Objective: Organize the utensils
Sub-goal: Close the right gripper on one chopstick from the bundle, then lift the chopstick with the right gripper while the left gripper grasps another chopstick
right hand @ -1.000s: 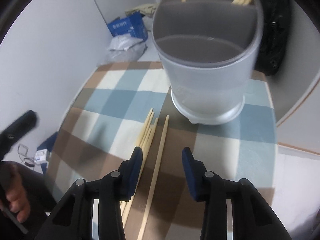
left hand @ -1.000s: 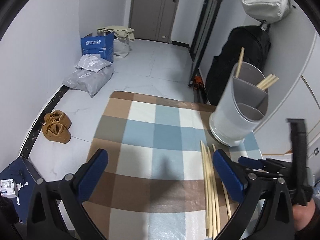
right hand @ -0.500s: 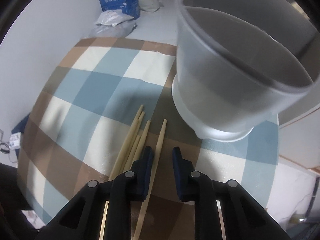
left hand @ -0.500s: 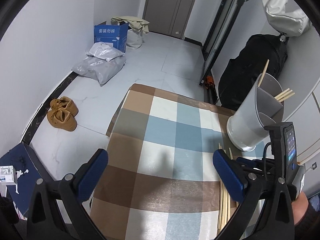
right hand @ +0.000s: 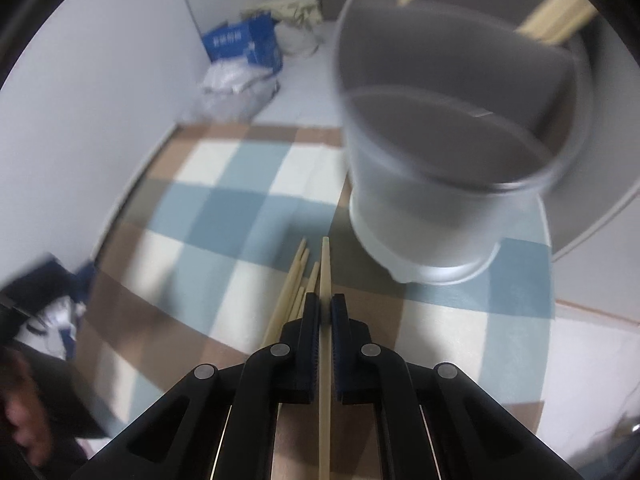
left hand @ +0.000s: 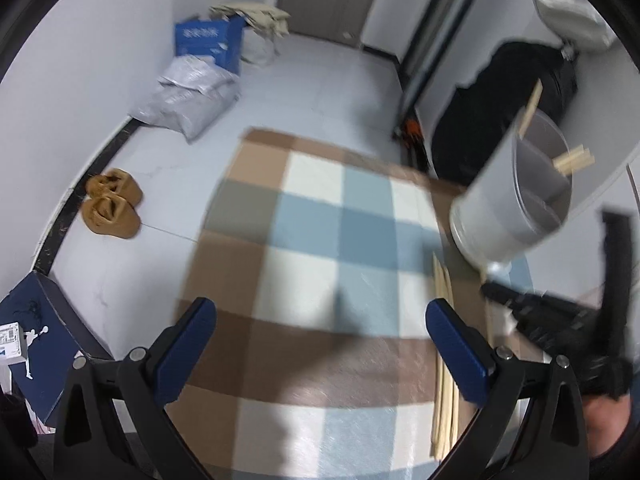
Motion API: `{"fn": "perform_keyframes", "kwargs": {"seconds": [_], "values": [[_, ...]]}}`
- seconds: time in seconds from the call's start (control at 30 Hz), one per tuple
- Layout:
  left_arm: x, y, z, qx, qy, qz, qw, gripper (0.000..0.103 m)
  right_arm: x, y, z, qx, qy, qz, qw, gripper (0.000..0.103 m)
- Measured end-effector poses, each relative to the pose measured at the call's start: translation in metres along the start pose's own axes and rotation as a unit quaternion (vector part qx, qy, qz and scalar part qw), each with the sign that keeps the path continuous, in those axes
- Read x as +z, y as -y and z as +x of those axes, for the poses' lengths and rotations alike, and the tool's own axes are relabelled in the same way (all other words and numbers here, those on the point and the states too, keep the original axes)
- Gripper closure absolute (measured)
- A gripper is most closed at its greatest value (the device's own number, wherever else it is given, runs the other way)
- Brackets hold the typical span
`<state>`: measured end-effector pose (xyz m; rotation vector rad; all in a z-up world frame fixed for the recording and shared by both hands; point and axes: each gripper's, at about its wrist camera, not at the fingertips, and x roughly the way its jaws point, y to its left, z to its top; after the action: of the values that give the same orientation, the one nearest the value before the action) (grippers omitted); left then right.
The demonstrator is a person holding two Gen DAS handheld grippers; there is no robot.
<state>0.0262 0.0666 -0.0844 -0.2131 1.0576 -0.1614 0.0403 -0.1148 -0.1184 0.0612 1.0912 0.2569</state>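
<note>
Soft, even indoor light fills both views, with no hard glare. Motion blur smears the grey holder (right hand: 452, 152) at 1 o'clock in the right view and the checked cloth (left hand: 320, 240) at centre in the left. Fisheye bending curves the walls, and dark vignetting rims every edge. A faint shadow lies on the cloth at 6 o'clock.

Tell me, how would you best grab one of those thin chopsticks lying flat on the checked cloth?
Across its thin shaft, coming down from above with one finger on each side. The right gripper shows it: its jaws have just closed on the single chopstick, which lies apart from the bundle with room alongside. The left gripper is open.
</note>
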Motion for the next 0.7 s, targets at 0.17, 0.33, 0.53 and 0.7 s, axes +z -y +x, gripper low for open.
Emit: {"fn": "perform_keyframes", "kwargs": {"seconds": [0.17, 0.33, 0.53, 0.7], "values": [[-0.009, 0.028, 0.022, -0.013, -0.06, 0.033, 0.9976, 0.001, -0.011, 0.037, -0.037, 0.072, 0.049, 0.082, 0.993, 0.098], [-0.017, 0.064, 0.037, -0.002, -0.083, 0.086, 0.9928, 0.001, -0.017, 0.07, -0.051, 0.114, 0.08, 0.144, 0.98, 0.098], [-0.022, 0.077, 0.055, 0.004, -0.115, 0.097, 0.9886, 0.001, -0.031, 0.092, -0.053, 0.146, 0.089, 0.189, 0.967, 0.098], [-0.025, 0.071, 0.062, 0.023, -0.125, 0.104, 0.9864, 0.008, -0.033, 0.092, -0.066, 0.14, 0.104, 0.168, 0.97, 0.098]]}}
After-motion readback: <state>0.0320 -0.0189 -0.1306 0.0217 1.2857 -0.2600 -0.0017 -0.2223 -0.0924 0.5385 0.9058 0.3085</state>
